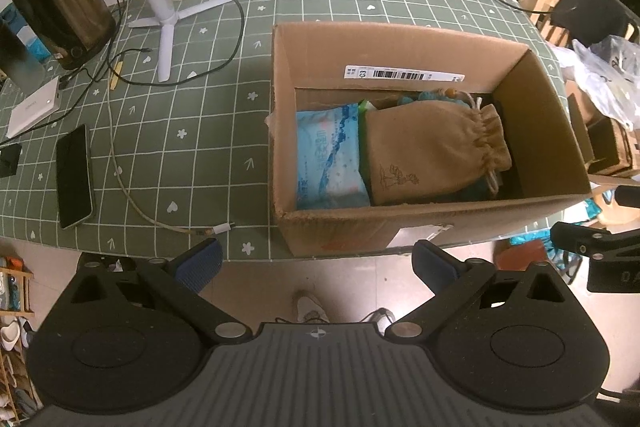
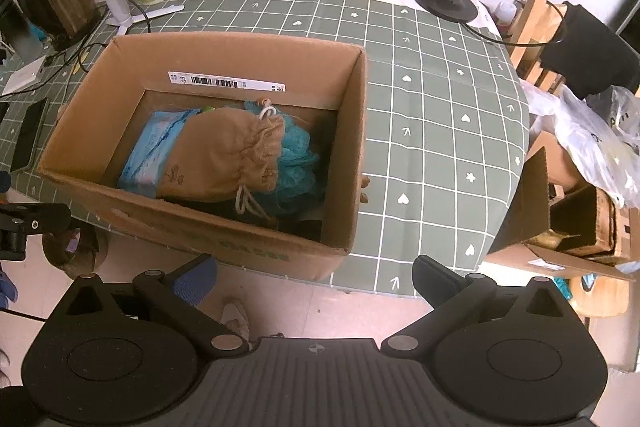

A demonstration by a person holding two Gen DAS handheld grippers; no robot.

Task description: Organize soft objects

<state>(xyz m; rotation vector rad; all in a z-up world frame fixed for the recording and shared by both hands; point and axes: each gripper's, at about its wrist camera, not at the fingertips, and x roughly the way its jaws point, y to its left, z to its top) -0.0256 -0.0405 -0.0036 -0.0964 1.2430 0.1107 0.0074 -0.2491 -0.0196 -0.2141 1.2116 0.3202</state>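
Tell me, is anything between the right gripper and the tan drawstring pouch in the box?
Yes: the near wall of the cardboard box stands between the open right gripper and the tan drawstring pouch. From above, nothing visible covers the pouch.

Pouch (image 1: 432, 155) in box (image 1: 400, 39), beside packet (image 1: 326, 155)

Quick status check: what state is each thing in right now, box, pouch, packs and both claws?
Cardboard box: open, upright.
Drawstring pouch: cinched shut, lying in box.
Blue tissue pack: inside box, beside pouch.
Teal fabric: under pouch.
Left claw: open, empty.
Right claw: open, empty.
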